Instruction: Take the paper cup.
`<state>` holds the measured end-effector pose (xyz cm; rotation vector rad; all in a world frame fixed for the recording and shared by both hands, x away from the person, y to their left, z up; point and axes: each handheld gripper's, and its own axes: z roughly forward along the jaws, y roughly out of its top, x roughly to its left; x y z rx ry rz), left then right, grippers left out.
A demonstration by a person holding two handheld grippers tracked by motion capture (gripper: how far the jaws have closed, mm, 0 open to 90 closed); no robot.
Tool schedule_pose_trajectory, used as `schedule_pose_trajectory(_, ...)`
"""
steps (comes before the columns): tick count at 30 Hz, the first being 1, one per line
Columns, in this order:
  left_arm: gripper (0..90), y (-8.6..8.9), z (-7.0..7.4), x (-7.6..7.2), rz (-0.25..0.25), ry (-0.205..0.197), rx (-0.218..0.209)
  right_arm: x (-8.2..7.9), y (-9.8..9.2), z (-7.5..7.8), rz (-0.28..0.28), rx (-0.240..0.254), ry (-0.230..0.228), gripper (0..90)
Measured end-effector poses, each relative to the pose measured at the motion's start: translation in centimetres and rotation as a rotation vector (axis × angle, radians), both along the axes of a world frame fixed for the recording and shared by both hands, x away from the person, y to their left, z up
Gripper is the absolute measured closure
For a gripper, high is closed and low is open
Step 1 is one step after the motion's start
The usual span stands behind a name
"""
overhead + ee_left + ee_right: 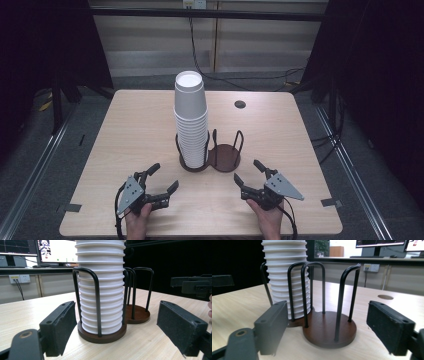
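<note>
A tall stack of white paper cups stands upside down in the left bay of a dark brown double holder with black wire loops, at the middle of the wooden table. The holder's right bay is bare. My left gripper rests near the front edge, left of the holder, open, with nothing between its jaws. In the left gripper view, the cup stack rises between the black pads, farther off. My right gripper sits front right, open too, facing the bare bay and the cup stack.
A round dark grommet is set in the table behind the holder. Strips of tape mark the front corners. Monitors stand on a desk beyond the table. Cables lie on the floor at the far side.
</note>
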<state>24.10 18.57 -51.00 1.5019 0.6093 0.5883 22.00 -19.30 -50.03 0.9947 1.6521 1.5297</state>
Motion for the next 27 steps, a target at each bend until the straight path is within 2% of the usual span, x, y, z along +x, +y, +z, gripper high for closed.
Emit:
schedule_pose_trajectory(4,16.0,0.0,0.0,0.1,-0.005,0.006,-0.009,0.1,0.0,0.5,0.018,-0.004,0.015,19.5)
schedule_pose_trajectory(9,16.1,0.2,0.0,0.3,-0.01,-0.003,0.002,0.1,0.1,1.2,0.046,0.006,0.031,19.8)
schedule_pose_trajectory(10,16.1,0.2,0.0,0.4,-0.026,0.009,-0.007,0.2,0.1,1.5,0.046,0.004,0.035,19.8)
schedule_pose_trajectory(13,16.1,0.2,0.0,0.5,-0.037,0.024,-0.013,0.2,0.0,1.9,0.06,0.031,0.01,21.3)
schedule_pose_trajectory(15,16.1,0.2,0.0,0.6,-0.031,0.021,-0.01,0.2,0.0,2.0,0.053,0.024,0.009,19.8)
schedule_pose_trajectory(16,16.1,0.3,0.1,0.7,-0.047,0.0,0.023,0.3,-0.1,2.4,0.055,0.017,0.015,19.7)
schedule_pose_trajectory(17,16.1,0.3,0.1,0.7,-0.041,0.003,0.007,0.3,-0.1,2.6,0.059,0.022,0.018,19.7)
schedule_pose_trajectory(21,16.0,0.3,0.1,0.8,-0.026,0.002,0.017,0.5,-0.2,3.2,0.081,0.02,0.017,18.1)
schedule_pose_trajectory(25,15.9,0.2,0.0,0.8,-0.031,-0.002,0.017,0.5,-0.2,3.9,0.103,0.033,0.021,18.1)
schedule_pose_trajectory(27,15.6,0.3,0.0,0.6,-0.038,0.005,-0.005,0.6,-0.2,4.2,0.124,0.042,0.027,19.2)
